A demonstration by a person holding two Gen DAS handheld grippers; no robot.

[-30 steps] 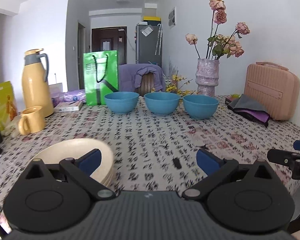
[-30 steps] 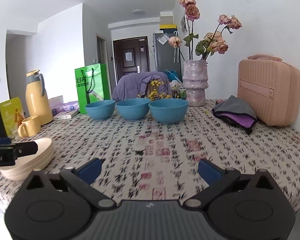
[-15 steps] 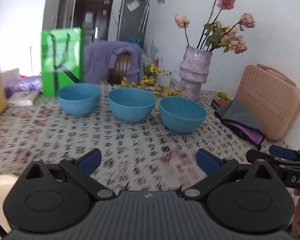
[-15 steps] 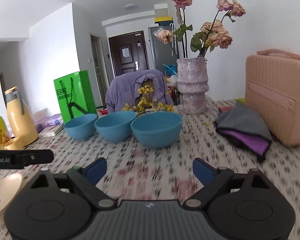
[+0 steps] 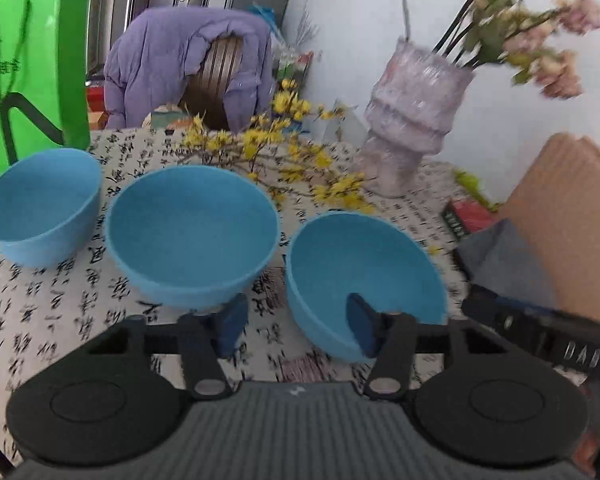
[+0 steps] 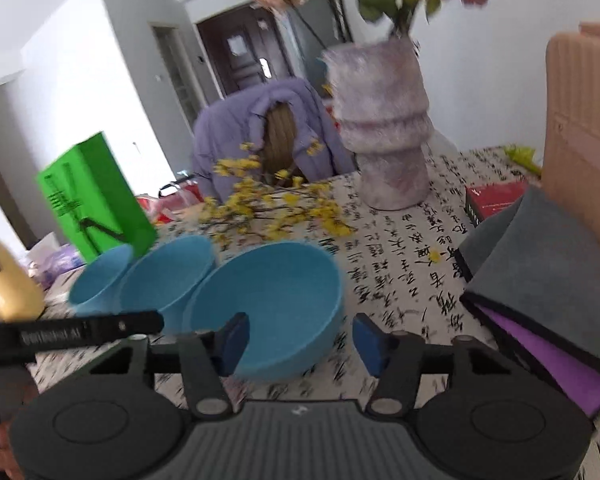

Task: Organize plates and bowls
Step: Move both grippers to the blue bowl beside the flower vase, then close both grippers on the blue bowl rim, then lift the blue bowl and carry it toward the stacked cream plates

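Three blue bowls stand in a row on the patterned tablecloth: left bowl (image 5: 40, 208), middle bowl (image 5: 192, 236), right bowl (image 5: 364, 276). My left gripper (image 5: 296, 330) straddles the right bowl's near left rim, one pad inside and one outside. Its jaws are closing and do not touch the wall. My right gripper (image 6: 300, 344) straddles the same right bowl (image 6: 268, 300) at its near right wall. These jaws are closing too, with a gap at the right pad. Each gripper shows as a black bar in the other's view. No plates are in view.
A purple vase (image 5: 412, 120) with roses and a yellow flower branch (image 5: 284, 148) lie behind the bowls. Folded grey and purple cloth (image 6: 540, 280), a red book (image 6: 496, 200) and a pink case (image 5: 568, 220) sit right. A green bag (image 5: 28, 80) stands back left.
Both grippers have swept forward across the table to the right blue bowl. The stack of cream plates has dropped out of view. Both pairs of jaws have narrowed.
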